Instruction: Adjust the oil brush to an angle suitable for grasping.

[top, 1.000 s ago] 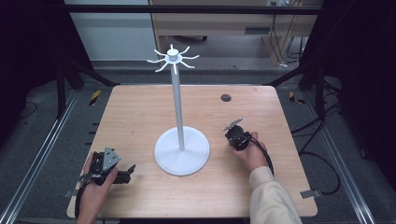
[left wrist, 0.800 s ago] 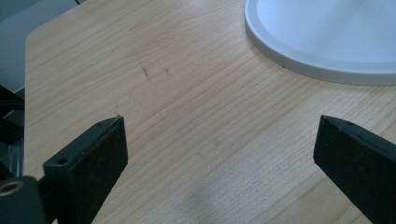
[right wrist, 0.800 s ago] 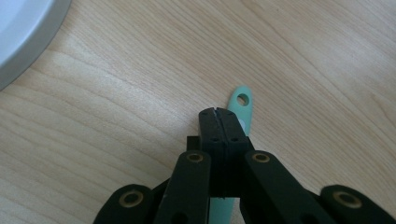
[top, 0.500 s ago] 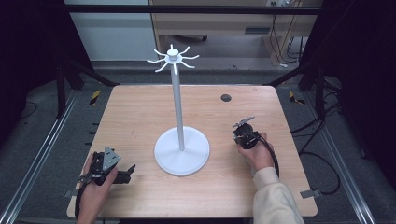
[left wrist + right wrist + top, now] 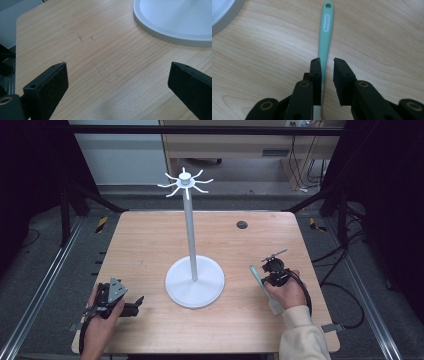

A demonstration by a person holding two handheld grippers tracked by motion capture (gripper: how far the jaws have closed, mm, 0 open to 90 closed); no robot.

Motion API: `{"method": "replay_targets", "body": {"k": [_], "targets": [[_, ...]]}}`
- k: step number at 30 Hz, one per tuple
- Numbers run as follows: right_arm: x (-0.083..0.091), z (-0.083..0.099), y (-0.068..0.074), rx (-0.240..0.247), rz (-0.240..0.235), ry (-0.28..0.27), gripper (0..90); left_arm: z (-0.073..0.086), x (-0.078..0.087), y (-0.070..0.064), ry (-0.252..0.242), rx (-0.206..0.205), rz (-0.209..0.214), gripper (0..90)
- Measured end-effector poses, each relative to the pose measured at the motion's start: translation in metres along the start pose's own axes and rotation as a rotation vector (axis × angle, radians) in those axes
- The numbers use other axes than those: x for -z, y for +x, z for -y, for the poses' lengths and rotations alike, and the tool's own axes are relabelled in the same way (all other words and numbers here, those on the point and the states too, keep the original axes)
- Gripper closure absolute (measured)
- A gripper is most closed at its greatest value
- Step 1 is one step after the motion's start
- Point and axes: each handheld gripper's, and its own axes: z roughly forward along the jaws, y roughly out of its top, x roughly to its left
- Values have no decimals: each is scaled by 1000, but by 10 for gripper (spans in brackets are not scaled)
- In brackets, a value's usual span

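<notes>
on the table [image 5: 150, 245], one stand [image 5: 194, 281], one teal spatula [image 5: 325, 35]; left claw [image 5: 117, 80] wide, right claw [image 5: 327, 65] narrow.

Pale wood-grain counter [image 5: 150, 240] under my tools, smooth and matt, white stand [image 5: 194, 279] with a satin smooth base, mint spatula handle [image 5: 325, 37] of matt plastic, my right hand-held gripper [image 5: 327, 63] of matt black plastic

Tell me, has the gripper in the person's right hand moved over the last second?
Yes. The right gripper has drawn back toward the person and away from the white stand's base, toward the table's right edge.
</notes>
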Motion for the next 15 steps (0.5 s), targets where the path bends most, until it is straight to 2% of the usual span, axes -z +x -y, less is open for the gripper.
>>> {"method": "replay_targets", "body": {"k": [4,9,15], "targets": [[1,3,-1,-10,-17,35,710,-1,0,0,4,-5,3,26],[0,3,1,2,-30,67,687,-1,-1,0,5,-5,0,26],[-7,3,2,12,-24,90,693,-1,-2,-1,2,-3,5,26]]}}
